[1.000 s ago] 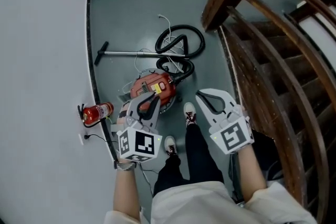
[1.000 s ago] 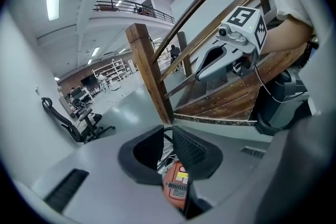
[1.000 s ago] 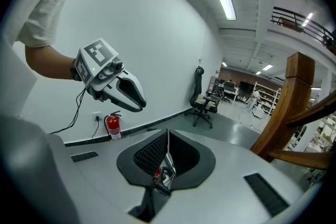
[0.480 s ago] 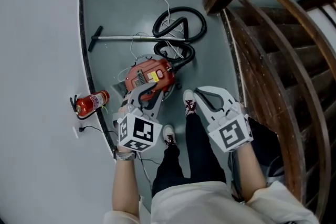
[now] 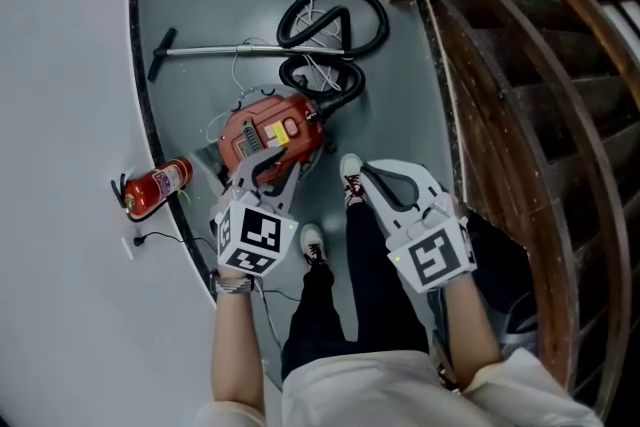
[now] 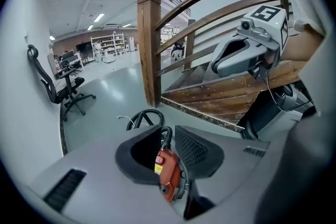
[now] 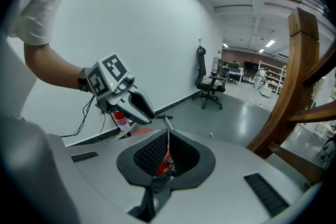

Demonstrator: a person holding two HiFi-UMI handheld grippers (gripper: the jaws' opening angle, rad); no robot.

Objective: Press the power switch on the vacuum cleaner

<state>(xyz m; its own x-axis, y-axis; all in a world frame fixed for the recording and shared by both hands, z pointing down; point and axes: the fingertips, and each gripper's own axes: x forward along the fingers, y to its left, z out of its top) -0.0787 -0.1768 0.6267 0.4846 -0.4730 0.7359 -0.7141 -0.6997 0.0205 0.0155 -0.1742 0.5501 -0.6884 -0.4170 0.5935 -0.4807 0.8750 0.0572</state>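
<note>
The red vacuum cleaner lies on the grey floor by the white wall, with its black hose coiled beyond it and its metal wand laid flat. I cannot pick out its power switch. My left gripper hangs above the vacuum's near end. Its jaws are opening with nothing between them, and the left gripper view shows the vacuum through the gap of the left gripper. My right gripper floats to the right over a shoe, fingertips together and empty. Between the right gripper's jaws shows a sliver of the vacuum.
A red fire extinguisher lies at the foot of the wall, near a wall socket with a cord. A wooden staircase and railing fill the right. The person's shoes stand just behind the vacuum. An office chair stands farther off.
Both grippers have sunk toward the floor and the vacuum. The left gripper's jaws have spread wider and it has rolled slightly. The right gripper's jaws look the same.
</note>
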